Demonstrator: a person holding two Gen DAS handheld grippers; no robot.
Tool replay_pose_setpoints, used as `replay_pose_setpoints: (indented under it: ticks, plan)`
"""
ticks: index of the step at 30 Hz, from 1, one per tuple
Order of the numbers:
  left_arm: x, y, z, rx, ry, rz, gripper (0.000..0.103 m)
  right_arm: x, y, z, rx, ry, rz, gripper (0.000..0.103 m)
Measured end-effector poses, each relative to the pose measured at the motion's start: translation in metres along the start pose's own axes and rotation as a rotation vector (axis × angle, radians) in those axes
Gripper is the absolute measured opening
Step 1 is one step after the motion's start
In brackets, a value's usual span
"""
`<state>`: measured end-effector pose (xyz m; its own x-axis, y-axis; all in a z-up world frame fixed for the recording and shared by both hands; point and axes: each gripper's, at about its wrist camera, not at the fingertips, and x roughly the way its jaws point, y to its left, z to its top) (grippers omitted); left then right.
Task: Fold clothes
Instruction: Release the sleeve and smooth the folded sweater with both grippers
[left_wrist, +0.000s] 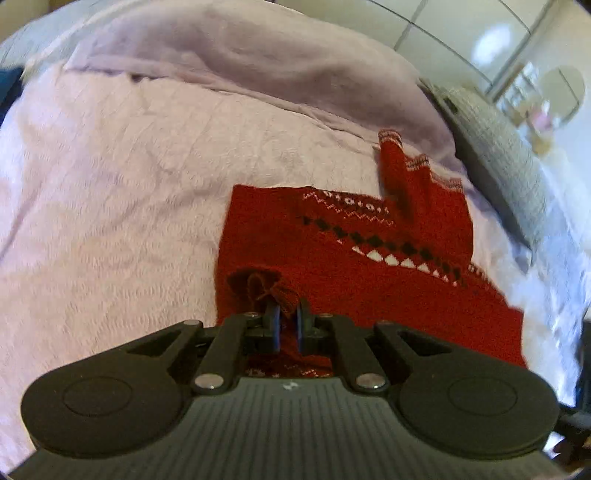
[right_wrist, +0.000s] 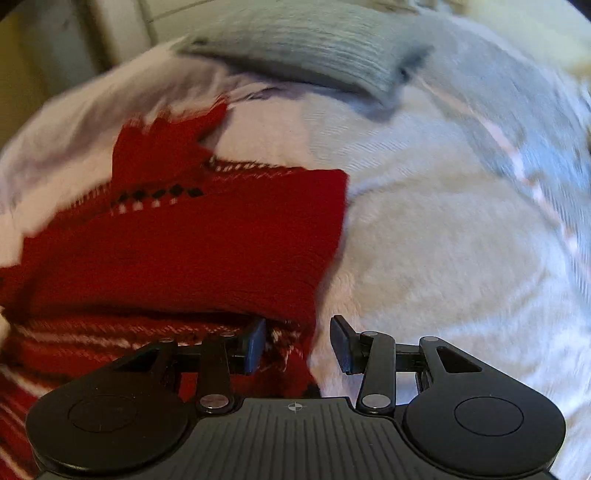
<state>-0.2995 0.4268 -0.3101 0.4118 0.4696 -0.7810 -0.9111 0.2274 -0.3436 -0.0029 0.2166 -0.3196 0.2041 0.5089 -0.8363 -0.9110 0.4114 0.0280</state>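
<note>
A red knitted sweater (left_wrist: 332, 258) with white and black diamond bands lies on a pale pink bedspread (left_wrist: 110, 203), partly folded, one sleeve (left_wrist: 395, 166) lying towards the far right. My left gripper (left_wrist: 288, 314) is shut on a bunched bit of the sweater's near edge. In the right wrist view the sweater (right_wrist: 184, 240) fills the left half, folded over its striped hem. My right gripper (right_wrist: 297, 339) is open, its left finger over the sweater's near right corner, its right finger over the bedspread (right_wrist: 443, 258).
A lilac blanket (left_wrist: 258, 55) lies bunched at the far side of the bed. A grey ribbed cushion (right_wrist: 314, 48) lies beyond the sweater, also in the left wrist view (left_wrist: 498, 155). White cupboards (left_wrist: 461, 33) stand behind the bed.
</note>
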Motion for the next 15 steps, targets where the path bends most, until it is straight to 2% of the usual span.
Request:
replay_pose_setpoints:
  ticks: [3, 5, 7, 9, 13, 15]
  plan:
    - [-0.003, 0.008, 0.007, -0.032, -0.032, -0.007, 0.005, 0.011, 0.011, -0.003, -0.167, -0.004, -0.074, 0.042]
    - [-0.006, 0.010, 0.014, -0.031, -0.053, -0.001, 0.005, 0.007, 0.002, -0.005, -0.140, -0.057, -0.084, 0.040]
    - [-0.007, 0.015, 0.018, -0.048, -0.049, -0.010, 0.005, 0.004, -0.016, -0.004, -0.025, -0.073, -0.075, 0.039]
    - [-0.001, 0.018, 0.017, -0.055, -0.018, -0.009, 0.005, 0.006, -0.026, -0.008, 0.042, -0.039, -0.063, 0.039]
    - [0.019, 0.018, -0.003, 0.021, 0.078, 0.056, 0.006, 0.007, -0.023, -0.014, -0.028, 0.024, -0.075, 0.039]
    - [0.018, 0.020, -0.006, 0.024, 0.074, 0.048, 0.008, 0.004, -0.021, -0.014, -0.055, 0.042, -0.075, 0.039]
